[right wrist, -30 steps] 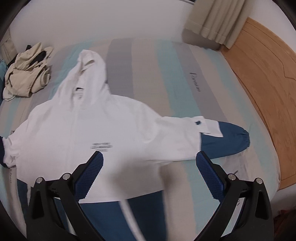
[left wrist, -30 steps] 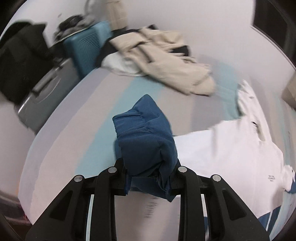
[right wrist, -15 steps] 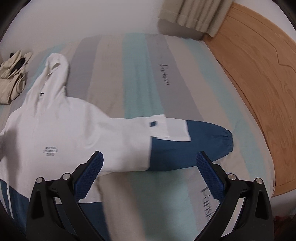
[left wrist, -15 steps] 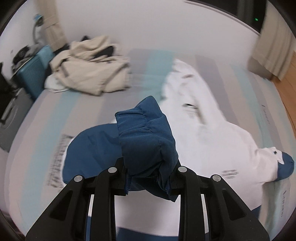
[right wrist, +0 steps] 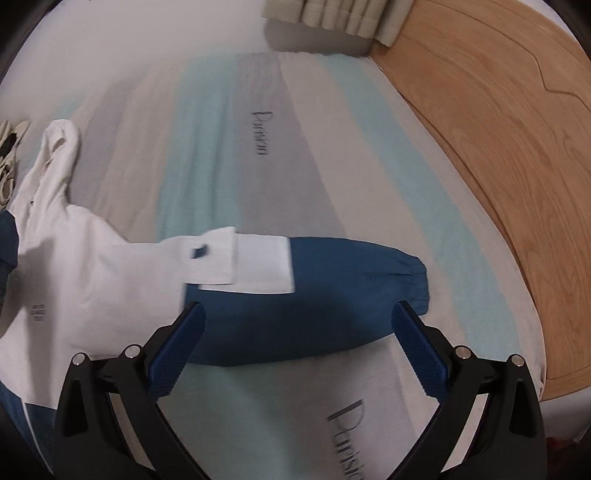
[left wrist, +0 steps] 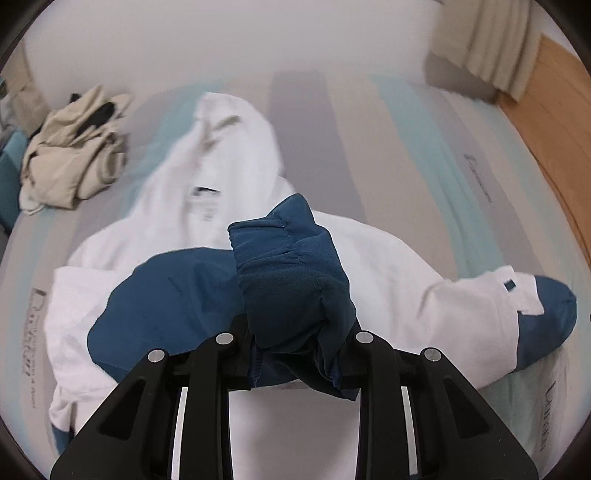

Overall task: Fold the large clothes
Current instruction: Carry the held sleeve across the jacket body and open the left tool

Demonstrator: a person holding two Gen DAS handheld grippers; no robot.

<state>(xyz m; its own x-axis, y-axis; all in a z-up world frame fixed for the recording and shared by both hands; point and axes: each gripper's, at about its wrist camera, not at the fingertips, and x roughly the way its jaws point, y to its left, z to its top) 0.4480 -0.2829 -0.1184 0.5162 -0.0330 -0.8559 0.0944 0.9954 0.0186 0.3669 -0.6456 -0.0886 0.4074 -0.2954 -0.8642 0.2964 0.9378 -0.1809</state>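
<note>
The bed [right wrist: 258, 122], with its sheet in grey, beige and light blue stripes, fills most of both views, and a wooden headboard [right wrist: 498, 155] runs along it from 1 to 4 o'clock in the right wrist view, with a beige curtain [right wrist: 332, 18] hanging at 12 o'clock. The white and blue hooded jacket [left wrist: 388, 266] lies spread on the bed, its hood [left wrist: 229, 129] pointing toward 11 o'clock in the left wrist view and its body near the middle. One sleeve [right wrist: 314, 295] lies flat across the centre of the right wrist view, white near the body and blue toward the elastic cuff at 3 o'clock. A heap of beige clothes [left wrist: 74, 158] rests on the bed at 10 o'clock in the left wrist view, well apart from the jacket. The left gripper [left wrist: 295, 339] has its jaws closed on the blue cuff [left wrist: 291, 273] of the other sleeve, which stands up bunched above them, over the jacket body. The right gripper [right wrist: 295, 347] has its jaws wide apart with nothing between them, just over the lower edge of the flat sleeve
</note>
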